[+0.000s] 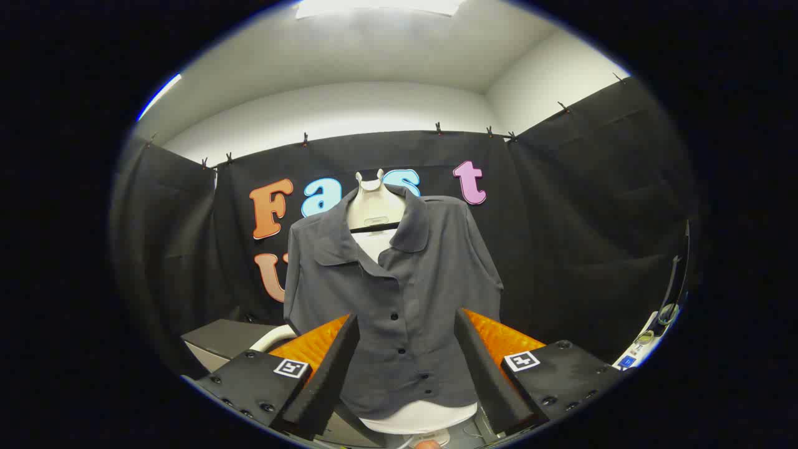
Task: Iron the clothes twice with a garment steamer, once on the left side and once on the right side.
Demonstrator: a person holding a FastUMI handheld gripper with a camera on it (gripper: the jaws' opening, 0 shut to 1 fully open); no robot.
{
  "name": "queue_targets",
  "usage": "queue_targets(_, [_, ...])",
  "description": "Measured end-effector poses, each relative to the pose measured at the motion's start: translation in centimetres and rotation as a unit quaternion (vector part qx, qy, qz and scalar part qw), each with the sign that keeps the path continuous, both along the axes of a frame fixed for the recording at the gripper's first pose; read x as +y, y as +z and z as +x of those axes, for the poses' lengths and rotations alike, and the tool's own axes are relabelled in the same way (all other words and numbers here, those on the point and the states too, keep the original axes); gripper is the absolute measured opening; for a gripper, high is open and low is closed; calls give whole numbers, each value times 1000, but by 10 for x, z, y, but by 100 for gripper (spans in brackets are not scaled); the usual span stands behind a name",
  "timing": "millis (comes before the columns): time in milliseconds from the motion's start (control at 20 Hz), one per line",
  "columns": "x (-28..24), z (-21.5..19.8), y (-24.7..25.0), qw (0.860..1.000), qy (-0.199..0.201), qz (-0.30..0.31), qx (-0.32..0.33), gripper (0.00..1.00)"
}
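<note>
shirt (405, 293): thin matt cloth, smooth | mannequin (374, 209): smooth pale plastic | tool (406, 362) fingers (324, 368): spread, matt

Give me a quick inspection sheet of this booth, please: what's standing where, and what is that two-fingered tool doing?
Surface: grey box or table top low, beside the shirt.
Job's things: dark grey shirt, buttoned, collar open, hanging on a pale mannequin form. A curved white part, possibly the steamer, shows behind one finger; cannot tell.
Clutter: small items at the far side, too small to identify.
Gripper: gripper open, fingers spread, nothing between them, shirt beyond them.
Cables: nothing seen.
Surroundings: black cloth wall clipped up, white walls and ceiling light above.
</note>
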State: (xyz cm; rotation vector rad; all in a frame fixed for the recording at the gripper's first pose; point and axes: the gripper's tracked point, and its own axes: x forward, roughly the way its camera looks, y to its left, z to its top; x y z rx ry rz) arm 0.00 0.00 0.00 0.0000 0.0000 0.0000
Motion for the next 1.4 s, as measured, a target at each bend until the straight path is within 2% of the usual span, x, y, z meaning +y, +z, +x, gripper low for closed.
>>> queue_targets(200, [-15,-18,8,1000,-18,-22,0,98])
queue_targets(400, [-33,-39,23,999,-43,-4,-20,98])
queue_targets(800, [-86,-61,10,995,-98,3,-12,98])
queue_targets(1150, [-71,-50,8,997,-76,2,-6,98])
queue_targets(1300, [-35,-47,21,998,-55,-8,-19,98])
queue_targets(1400, [2,-37,18,999,-24,-22,-8,98])
